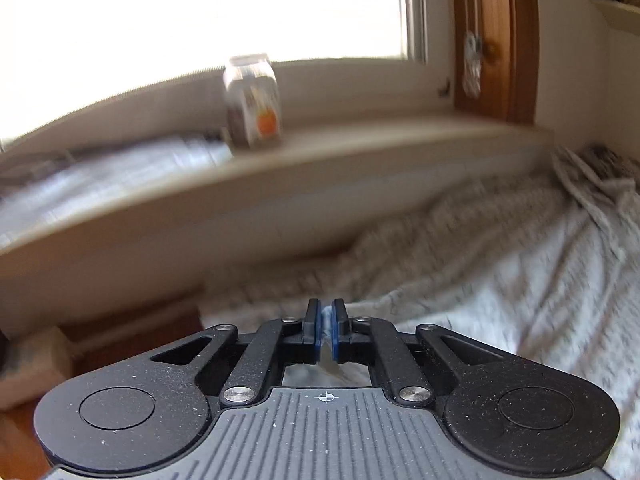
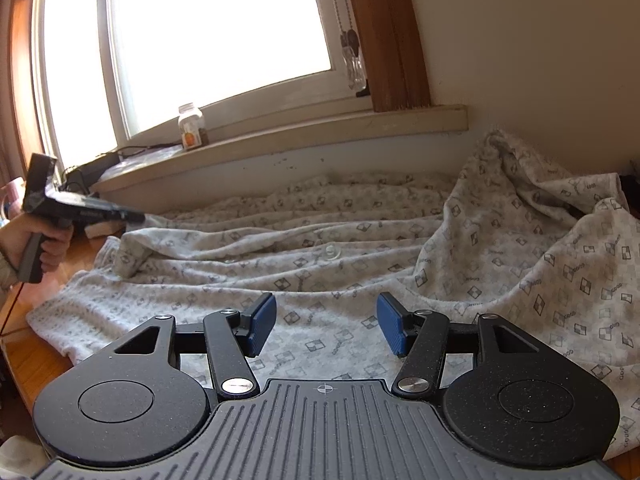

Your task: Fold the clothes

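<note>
the patterned garment point(image 2: 340, 248) lies spread and rumpled below the windowsill point(image 2: 320, 128), its right side bunched into a heap. the left gripper point(image 1: 326, 330) is pinched nearly shut with a thin fold of pale cloth between its blue pads, at the garment's edge furthest from that heap. the right gripper point(image 2: 326, 326) hovers over the near hem, its jaws about half open and holding nothing. that slim pinch could slip if the left hand pulls hard, and a one-sided pull would skew the fold.
</note>
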`<state>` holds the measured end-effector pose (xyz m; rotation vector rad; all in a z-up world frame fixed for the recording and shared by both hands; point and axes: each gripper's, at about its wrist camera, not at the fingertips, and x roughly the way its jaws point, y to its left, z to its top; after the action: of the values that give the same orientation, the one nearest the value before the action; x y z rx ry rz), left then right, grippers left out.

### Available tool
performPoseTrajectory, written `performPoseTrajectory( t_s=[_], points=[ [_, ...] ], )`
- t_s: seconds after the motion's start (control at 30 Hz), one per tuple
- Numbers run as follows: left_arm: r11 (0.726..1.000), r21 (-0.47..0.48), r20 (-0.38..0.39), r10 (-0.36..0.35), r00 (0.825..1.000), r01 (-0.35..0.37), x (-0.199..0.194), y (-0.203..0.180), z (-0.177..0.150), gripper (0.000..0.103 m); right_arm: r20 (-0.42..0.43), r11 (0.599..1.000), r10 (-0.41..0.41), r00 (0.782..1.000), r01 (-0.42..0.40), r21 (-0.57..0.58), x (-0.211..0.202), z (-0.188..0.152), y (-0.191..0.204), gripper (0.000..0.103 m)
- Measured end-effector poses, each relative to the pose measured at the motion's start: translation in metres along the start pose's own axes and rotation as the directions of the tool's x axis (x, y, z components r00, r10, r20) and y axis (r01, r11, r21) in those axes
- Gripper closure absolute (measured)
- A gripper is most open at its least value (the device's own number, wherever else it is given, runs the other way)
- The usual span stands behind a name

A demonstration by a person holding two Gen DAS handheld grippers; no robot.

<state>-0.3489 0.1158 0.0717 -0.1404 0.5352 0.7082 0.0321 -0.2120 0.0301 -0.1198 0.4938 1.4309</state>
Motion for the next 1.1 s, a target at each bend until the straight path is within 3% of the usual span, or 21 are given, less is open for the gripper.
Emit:
performPoseTrajectory(
  t_s=[0.07,0.1,0.2,0.33,0.53,0.63,0.8,0.93,1.0,1.1],
  points=[
    [0.999,-0.025,0.083,0.022,0.996,-0.020,-0.010,0.002,0.014,0.098,0.004,1.000,0.000,1.000,0.000,0.000,0.000,0.000,0.000,0.047],
    [0.997,-0.034,0.124,0.074,0.990,-0.070,-0.012,0.002,0.020,0.099,0.005,1.000,-0.001,1.000,0.001,0.001,0.000,0.000,0.000,0.047],
    [0.983,-0.056,0.164,0.181,0.970,-0.174,-0.006,0.007,0.037,0.094,0.005,1.000,-0.001,1.000,0.001,0.002,0.000,0.000,0.000,0.047],
    [0.984,-0.159,0.105,0.095,0.990,-0.078,0.002,0.013,0.039,0.070,0.007,1.000,-0.001,1.000,0.001,0.010,-0.001,0.000,-0.001,0.046],
    [0.993,-0.113,0.087,0.025,0.996,-0.015,0.004,-0.018,0.029,0.055,0.022,1.000,-0.012,1.000,0.012,0.022,-0.003,-0.001,-0.002,0.046],
    [0.995,-0.094,0.082,-0.034,0.996,0.042,0.008,-0.036,0.027,0.033,0.052,0.998,-0.039,0.998,0.037,0.043,-0.007,-0.002,-0.004,0.047],
    [0.991,-0.066,0.063,-0.114,0.991,0.118,0.025,-0.070,0.025,0.028,0.083,0.992,-0.121,0.989,0.119,0.035,-0.012,0.010,-0.013,0.059],
    [0.985,-0.070,0.058,-0.152,0.987,0.156,0.042,-0.094,0.018,0.019,0.075,0.969,-0.234,0.969,0.239,-0.062,-0.012,0.041,-0.027,0.060],
    [0.978,-0.090,0.057,-0.184,0.981,0.189,0.050,-0.102,0.013,0.012,0.069,0.942,-0.312,0.948,0.318,-0.109,-0.007,0.061,-0.041,0.060],
    [0.962,-0.130,0.067,-0.233,0.970,0.240,0.060,-0.103,0.002,0.011,0.051,0.891,-0.425,0.904,0.427,-0.155,0.004,0.083,-0.067,0.060]
  ],
)
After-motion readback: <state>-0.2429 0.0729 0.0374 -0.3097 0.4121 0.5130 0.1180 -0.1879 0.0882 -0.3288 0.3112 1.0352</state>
